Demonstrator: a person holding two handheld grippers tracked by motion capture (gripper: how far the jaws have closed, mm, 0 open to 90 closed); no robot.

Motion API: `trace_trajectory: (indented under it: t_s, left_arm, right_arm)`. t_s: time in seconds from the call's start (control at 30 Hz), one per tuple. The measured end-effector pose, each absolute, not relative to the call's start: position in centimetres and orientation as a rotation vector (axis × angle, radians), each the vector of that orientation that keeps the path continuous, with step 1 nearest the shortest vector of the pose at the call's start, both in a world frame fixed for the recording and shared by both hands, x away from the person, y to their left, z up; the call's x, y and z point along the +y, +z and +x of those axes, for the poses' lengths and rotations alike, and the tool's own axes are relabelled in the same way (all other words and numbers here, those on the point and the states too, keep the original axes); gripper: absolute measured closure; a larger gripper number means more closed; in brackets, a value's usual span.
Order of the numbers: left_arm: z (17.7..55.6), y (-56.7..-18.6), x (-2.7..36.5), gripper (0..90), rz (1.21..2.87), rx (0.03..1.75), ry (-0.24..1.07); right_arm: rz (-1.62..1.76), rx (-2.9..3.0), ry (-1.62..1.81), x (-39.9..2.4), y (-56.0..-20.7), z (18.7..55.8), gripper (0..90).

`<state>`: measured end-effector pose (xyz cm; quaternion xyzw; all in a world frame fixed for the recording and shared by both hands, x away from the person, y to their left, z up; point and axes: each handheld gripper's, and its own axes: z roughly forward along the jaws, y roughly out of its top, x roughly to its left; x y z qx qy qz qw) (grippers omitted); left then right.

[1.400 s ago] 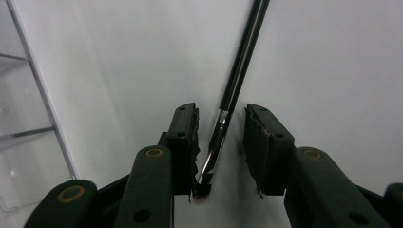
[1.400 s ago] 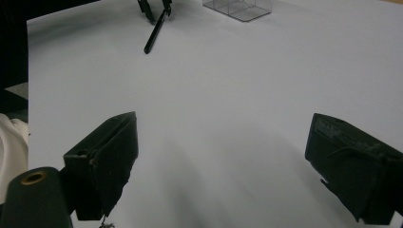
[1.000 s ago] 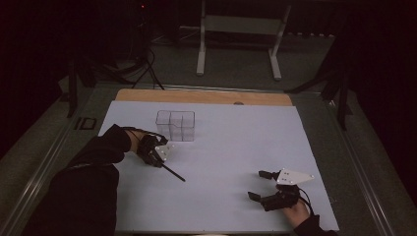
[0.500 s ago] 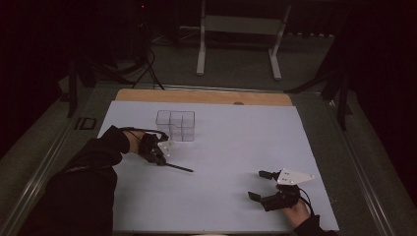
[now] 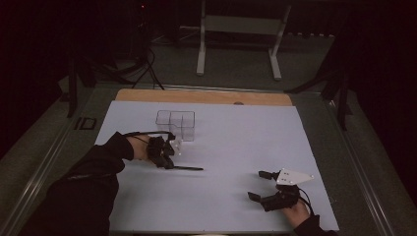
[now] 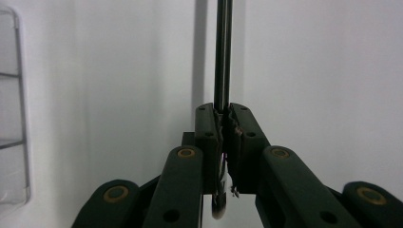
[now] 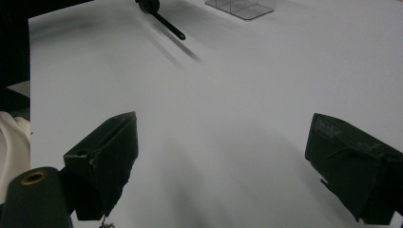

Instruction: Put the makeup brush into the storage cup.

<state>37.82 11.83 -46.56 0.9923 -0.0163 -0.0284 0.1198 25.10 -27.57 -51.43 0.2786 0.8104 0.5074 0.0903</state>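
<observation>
On the left, our left gripper is clamped on a thin black pen, which juts out level over the white sheet; the left gripper view shows the pen pinched near its end between the jaws; just behind stands the clear compartment box. We judge the pen is headed for that box; we should lift it clear, tip it upright over one compartment, and keep the grip firm so the long shaft does not swing. To the right, our right gripper rests with jaws spread, holding nothing.
</observation>
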Motion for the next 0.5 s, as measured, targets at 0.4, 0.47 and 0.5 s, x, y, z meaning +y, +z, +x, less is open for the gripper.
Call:
trace_trajectory:
  t_s: [0.4, 0.47, 0.5]
  left_arm:
    - [37.4, -46.4, 9.6, 84.8, 2.915, 0.042, -0.134]
    - [37.4, -46.3, 9.4, 84.9, 2.911, 0.035, -0.139]
    - [37.4, -46.2, 9.3, 84.9, 2.9, 0.042, -0.132]
  right_arm:
    - [0.822, 2.419, 1.501, -27.5, -51.5, 25.1, 10.7]
    - [0.82, 2.42, 1.496, -27.5, -51.5, 25.1, 10.6]
    - [0.816, 2.425, 1.491, -27.4, -51.5, 25.1, 10.7]
